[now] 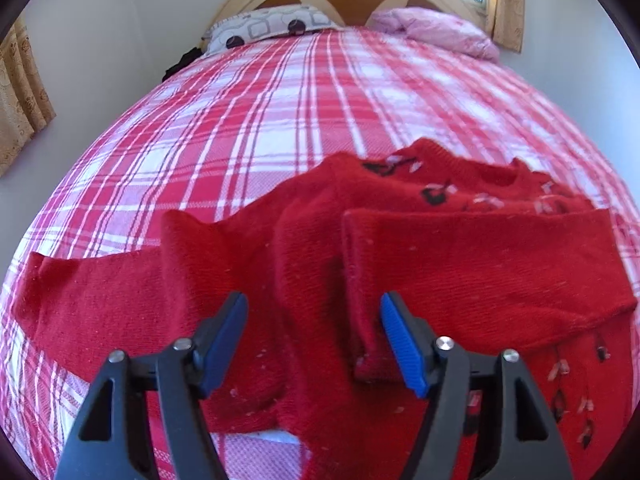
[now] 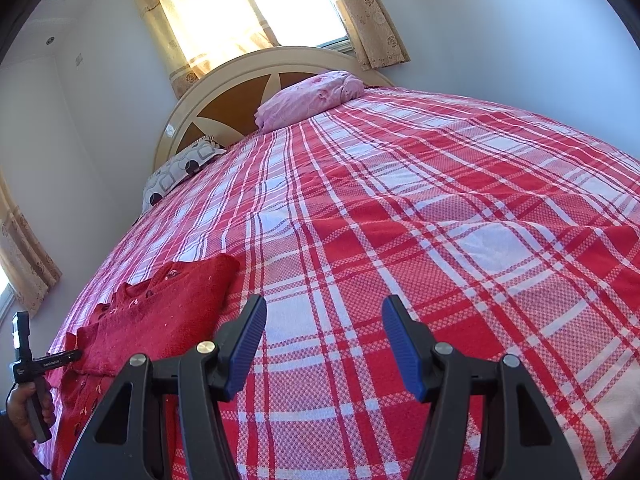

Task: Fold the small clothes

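A red knitted sweater with small black and white motifs lies on the plaid bedspread. One sleeve is folded across the body. The other sleeve stretches out to the left. My left gripper hovers open just above the sweater's middle, and its blue pads do not press the knit. In the right wrist view the sweater lies at the left. My right gripper stands open over bare bedspread, to the right of the sweater, with nothing between its fingers.
A patterned grey pillow and a pink pillow lie against the cream headboard. Curtains hang by a bright window behind it. A hand grips a black handle at the bed's left edge.
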`<state>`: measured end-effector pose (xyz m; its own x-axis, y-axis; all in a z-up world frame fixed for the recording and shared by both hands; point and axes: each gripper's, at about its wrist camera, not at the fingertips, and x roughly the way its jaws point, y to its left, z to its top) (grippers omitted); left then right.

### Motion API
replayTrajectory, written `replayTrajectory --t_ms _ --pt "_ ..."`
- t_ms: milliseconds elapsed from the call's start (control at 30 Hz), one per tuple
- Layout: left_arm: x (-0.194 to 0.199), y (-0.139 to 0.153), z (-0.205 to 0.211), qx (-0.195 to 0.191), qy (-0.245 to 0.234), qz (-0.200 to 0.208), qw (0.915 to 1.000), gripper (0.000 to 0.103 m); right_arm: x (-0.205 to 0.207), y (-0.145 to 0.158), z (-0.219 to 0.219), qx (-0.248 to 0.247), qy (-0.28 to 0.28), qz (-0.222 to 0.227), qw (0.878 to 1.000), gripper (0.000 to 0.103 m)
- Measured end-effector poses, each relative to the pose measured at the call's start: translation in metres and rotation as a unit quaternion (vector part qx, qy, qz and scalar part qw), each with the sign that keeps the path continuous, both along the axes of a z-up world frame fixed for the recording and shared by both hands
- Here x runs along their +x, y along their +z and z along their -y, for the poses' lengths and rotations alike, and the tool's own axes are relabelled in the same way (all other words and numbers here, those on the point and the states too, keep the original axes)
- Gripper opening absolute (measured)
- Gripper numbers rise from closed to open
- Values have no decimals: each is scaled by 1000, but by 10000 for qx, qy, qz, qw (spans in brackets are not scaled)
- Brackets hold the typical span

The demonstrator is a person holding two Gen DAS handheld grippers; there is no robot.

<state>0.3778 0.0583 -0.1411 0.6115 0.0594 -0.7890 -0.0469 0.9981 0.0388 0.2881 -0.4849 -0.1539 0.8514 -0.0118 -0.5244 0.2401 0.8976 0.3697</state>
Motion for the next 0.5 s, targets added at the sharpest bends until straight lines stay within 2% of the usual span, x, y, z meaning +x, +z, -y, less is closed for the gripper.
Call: replayTrajectory --t_ms 267,500 --pt "-24 7 -17 155 26 45 9999 74 0 -1 0 -28 15 -19 10000 62" --pt "-48 15 -63 317 272 83 9991 74 -9 1 4 -34 -177 112 9998 62"
